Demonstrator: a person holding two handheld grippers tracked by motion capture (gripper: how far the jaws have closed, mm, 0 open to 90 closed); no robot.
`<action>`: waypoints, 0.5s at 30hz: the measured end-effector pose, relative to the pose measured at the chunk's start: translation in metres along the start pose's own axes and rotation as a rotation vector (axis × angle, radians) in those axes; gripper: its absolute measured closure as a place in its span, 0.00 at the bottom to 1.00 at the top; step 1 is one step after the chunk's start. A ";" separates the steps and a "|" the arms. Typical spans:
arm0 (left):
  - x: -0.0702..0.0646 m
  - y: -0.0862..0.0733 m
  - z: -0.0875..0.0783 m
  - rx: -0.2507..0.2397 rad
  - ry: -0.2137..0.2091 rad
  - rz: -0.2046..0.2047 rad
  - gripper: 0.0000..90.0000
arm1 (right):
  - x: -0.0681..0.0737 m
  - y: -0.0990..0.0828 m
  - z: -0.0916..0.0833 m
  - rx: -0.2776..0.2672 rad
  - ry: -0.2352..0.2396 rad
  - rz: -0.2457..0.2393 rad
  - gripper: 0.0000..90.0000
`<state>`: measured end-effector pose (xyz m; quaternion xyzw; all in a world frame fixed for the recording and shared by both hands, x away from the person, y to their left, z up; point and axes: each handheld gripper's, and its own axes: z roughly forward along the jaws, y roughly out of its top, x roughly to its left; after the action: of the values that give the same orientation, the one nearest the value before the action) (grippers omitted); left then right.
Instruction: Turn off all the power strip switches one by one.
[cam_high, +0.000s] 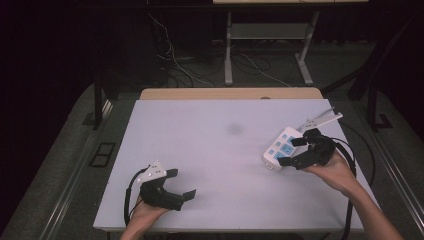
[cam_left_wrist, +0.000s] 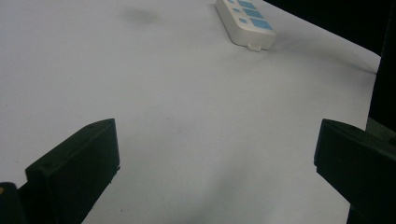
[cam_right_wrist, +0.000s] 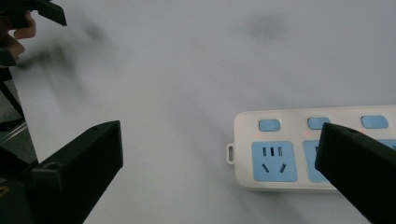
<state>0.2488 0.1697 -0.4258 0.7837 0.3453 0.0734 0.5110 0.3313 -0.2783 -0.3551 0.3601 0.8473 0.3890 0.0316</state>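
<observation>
- Your right gripper (cam_high: 295, 151) hovers over the near end of a white power strip (cam_high: 281, 148) with blue sockets, its jaws spread wide and holding nothing.
- In the right gripper view, the power strip (cam_right_wrist: 299, 154) lies flat on the pale counter (cam_right_wrist: 187, 70); one jaw stands in front of its sockets, the other is well off its end over bare counter.
- Your left gripper (cam_high: 175, 185) rests low at the counter's near edge, its jaws wide and empty.
- The left gripper view shows the power strip (cam_left_wrist: 245, 21) well beyond its jaws.
</observation>
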 end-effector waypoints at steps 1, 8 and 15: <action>0.000 0.000 0.000 0.001 0.000 -0.001 0.00 | -0.002 0.002 0.003 0.007 -0.004 0.002 0.01; 0.001 0.000 0.001 0.005 -0.001 -0.002 0.00 | -0.008 0.003 0.012 0.028 -0.015 0.002 0.01; 0.001 -0.001 0.002 0.013 -0.001 -0.002 0.00 | -0.018 0.005 0.017 0.019 -0.026 0.037 0.01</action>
<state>0.2499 0.1693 -0.4273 0.7867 0.3462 0.0703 0.5063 0.3528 -0.2766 -0.3673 0.3809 0.8437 0.3769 0.0321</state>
